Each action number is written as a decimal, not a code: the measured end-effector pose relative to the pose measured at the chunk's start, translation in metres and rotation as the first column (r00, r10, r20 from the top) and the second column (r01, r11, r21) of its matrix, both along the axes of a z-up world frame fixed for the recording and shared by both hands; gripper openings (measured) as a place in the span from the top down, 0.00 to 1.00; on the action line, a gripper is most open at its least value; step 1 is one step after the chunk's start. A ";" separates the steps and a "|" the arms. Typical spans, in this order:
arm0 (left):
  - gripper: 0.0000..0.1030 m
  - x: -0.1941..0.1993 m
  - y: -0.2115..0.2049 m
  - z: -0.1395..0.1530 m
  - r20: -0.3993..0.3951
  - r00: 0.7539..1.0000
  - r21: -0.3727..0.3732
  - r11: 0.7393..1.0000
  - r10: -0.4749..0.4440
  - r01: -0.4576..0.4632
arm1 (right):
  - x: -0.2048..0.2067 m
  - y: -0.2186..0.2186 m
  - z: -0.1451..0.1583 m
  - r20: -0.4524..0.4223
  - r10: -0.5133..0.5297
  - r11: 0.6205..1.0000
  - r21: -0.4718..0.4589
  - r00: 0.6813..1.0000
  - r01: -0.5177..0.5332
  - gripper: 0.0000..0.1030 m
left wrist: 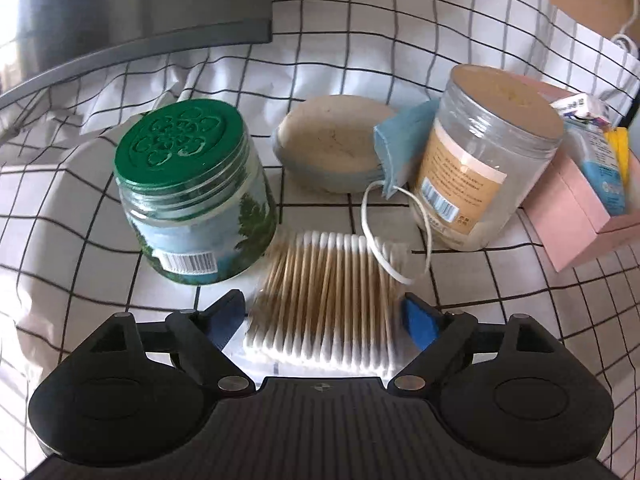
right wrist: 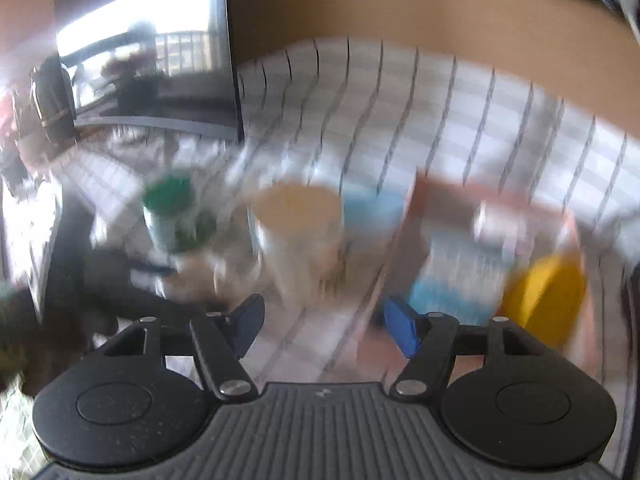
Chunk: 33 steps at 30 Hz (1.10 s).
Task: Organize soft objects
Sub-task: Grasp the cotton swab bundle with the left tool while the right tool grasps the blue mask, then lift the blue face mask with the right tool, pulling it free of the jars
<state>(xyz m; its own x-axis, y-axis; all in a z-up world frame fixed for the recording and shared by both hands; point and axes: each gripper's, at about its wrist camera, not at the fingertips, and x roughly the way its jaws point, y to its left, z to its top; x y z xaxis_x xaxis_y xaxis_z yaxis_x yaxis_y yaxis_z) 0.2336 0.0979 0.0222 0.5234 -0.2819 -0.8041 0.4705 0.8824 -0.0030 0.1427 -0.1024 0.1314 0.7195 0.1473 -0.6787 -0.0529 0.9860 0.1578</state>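
The pack of cotton swabs (left wrist: 324, 300) lies between the wide-open left claw's (left wrist: 322, 316) pads, untouched; the right claw (right wrist: 324, 326) hangs open, empty.

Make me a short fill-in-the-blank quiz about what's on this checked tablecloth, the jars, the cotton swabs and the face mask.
1. The jar left of the cotton swabs has a ____ lid.
2. The cotton swabs lie between the open fingers of the ____ gripper.
3. The blue face mask leans against the jar with the ____ label.
4. The box at the right edge is ____.

Missing words: green; left; tan; pink
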 end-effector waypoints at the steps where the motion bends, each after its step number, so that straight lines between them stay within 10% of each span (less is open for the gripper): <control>1: 0.18 -0.001 0.001 0.001 -0.002 1.000 -0.007 1.000 -0.011 0.011 | 0.012 -0.003 0.013 -0.003 0.002 1.000 0.021 1.000 -0.002 0.35; 6: 0.25 0.000 0.012 0.004 -0.063 0.997 -0.073 0.996 -0.046 0.041 | 0.106 -0.026 0.058 -0.159 -0.048 0.971 0.223 0.986 0.084 0.35; 10: 0.26 -0.006 0.026 0.009 -0.040 0.998 -0.133 0.990 -0.058 0.052 | 0.184 -0.032 0.041 -0.435 -0.059 0.902 0.362 0.899 0.234 0.68; 18: 0.26 -0.013 0.043 0.018 0.002 0.995 -0.115 0.989 -0.096 0.095 | 0.255 -0.010 -0.024 -0.661 -0.245 0.919 0.073 0.709 0.386 0.68; 24: 0.26 -0.014 0.059 0.020 -0.029 0.990 -0.180 0.975 -0.140 0.132 | 0.264 -0.016 -0.058 -0.737 -0.273 0.896 0.039 0.619 0.443 0.68; 29: 0.26 -0.016 0.069 0.009 -0.069 0.987 -0.207 0.970 -0.147 0.130 | 0.268 -0.020 -0.073 -0.744 -0.278 0.897 0.025 0.608 0.441 0.68; 33: 0.26 -0.015 0.074 0.007 -0.080 0.988 -0.205 0.972 -0.131 0.112 | 0.267 -0.017 -0.066 -0.709 -0.232 0.916 0.072 0.666 0.396 0.88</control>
<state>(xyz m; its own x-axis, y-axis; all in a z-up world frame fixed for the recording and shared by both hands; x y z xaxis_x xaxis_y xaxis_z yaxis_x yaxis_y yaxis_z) 0.2185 0.1717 0.0289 0.4010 -0.4982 -0.7687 0.5637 0.7957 -0.2216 0.4101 -0.1192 0.0655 0.1079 0.1914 -0.9756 0.4548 0.8631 0.2197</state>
